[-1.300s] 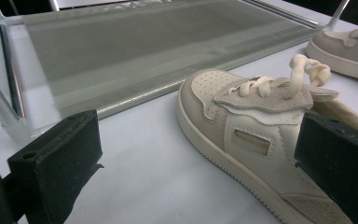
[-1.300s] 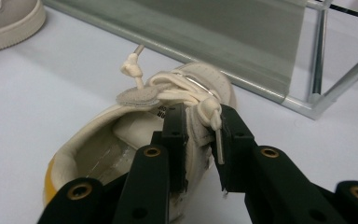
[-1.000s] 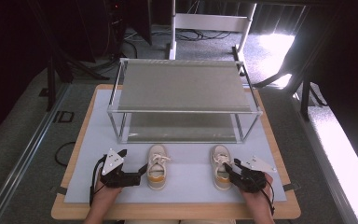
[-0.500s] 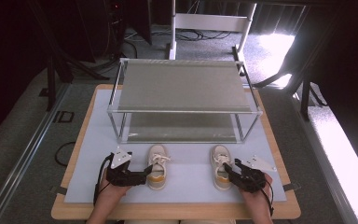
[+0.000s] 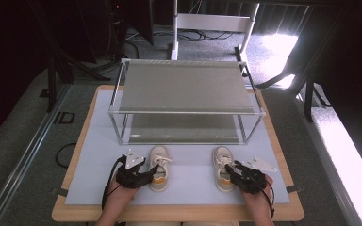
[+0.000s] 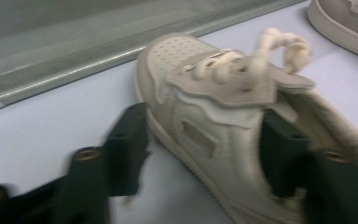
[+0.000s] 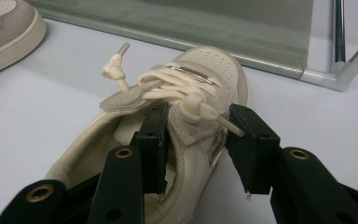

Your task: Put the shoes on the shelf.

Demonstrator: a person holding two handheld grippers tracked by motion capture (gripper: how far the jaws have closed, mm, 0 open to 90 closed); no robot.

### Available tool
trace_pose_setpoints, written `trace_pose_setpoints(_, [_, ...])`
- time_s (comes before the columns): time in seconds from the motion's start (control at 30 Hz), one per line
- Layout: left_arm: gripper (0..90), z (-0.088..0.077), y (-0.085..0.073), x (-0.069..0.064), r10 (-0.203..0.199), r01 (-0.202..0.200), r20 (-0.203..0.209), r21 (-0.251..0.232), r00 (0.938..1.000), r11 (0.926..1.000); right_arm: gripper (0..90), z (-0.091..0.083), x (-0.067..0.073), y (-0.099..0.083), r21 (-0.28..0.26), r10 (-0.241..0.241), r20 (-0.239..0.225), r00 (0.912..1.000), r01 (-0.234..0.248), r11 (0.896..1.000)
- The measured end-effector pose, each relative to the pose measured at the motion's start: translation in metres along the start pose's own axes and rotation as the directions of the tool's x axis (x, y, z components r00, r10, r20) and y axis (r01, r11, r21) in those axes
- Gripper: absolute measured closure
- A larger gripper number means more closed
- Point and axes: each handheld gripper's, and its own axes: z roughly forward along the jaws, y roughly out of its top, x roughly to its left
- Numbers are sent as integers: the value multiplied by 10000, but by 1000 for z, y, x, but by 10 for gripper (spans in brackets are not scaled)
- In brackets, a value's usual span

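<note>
Two beige lace-up shoes stand side by side on the white mat (image 5: 188, 186). My left gripper (image 5: 147, 176) (image 6: 205, 126) straddles the outer side wall of the left shoe (image 5: 160, 161) (image 6: 214, 107), one jaw outside it and one inside the opening. Its jaws have just been closing, and a sliver of mat shows between the outer jaw and the sole. My right gripper (image 5: 229, 174) (image 7: 200, 116) has closed further on the side wall of the right shoe (image 5: 222, 156) (image 7: 205, 79). One of its jaws sits inside the opening by the tongue, and the other is against the outside.
A metal-framed rack (image 5: 184, 112) with two grey shelves stands just behind the shoes, its lower shelf near the toes. The mat lies on a wooden table (image 5: 70, 155). The person's hands come in from the front edge.
My left gripper has slid right up to the left shoe, and its jaws have narrowed around the shoe's side. The right hand has stayed put while its jaws closed a little.
</note>
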Motion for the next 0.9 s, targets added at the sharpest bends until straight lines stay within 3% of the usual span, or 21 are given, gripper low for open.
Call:
trace_pose_setpoints(0.07, [584, 0, 1, -6, 187, -186, -226, 38, 9996, 9998, 602, 0, 1, 0, 2, -66, 73, 10000, 66, 10000])
trace_pose_setpoints(0.17, [619, -1, 2, -13, 553, -549, -768, 71, 9955, 9985, 659, -3, 4, 1, -62, -299, 385, 9988, 302, 9995])
trace_pose_setpoints(0.23, [681, -3, 2, -15, 958, -968, -1336, -9, 9864, 9953, 682, -4, 5, 2, 1, -582, 504, 9970, 583, 9983])
trace_pose_setpoints(0.27, [716, -5, 3, -14, 925, -936, -1400, -19, 9858, 9956, 696, -5, 6, 2, -21, -698, 602, 9957, 701, 9975])
trace_pose_setpoints(0.33, [745, -6, 3, -10, 748, -767, -1352, -90, 9880, 9970, 731, -6, 8, 3, -74, -877, 702, 9937, 885, 9961])
trace_pose_setpoints(0.43, [787, -9, 2, -9, 778, -829, -1506, -274, 9855, 9962, 750, -6, 7, 5, -89, -872, 775, 9932, 881, 9961])
trace_pose_setpoints(0.67, [798, -11, 12, -10, 685, -789, -1445, -676, 9871, 9946, 761, -8, 0, 13, -336, -658, 712, 9953, 683, 9971])
trace_pose_setpoints(0.8, [803, -6, 18, -11, 739, -847, -1512, -662, 9857, 9942, 761, -6, 2, 21, -508, -689, 671, 9954, 723, 9961])
trace_pose_setpoints(0.9, [804, -2, 22, -9, 605, -702, -1386, -660, 9885, 9953, 761, -4, 4, 27, -605, -740, 635, 9952, 778, 9951])
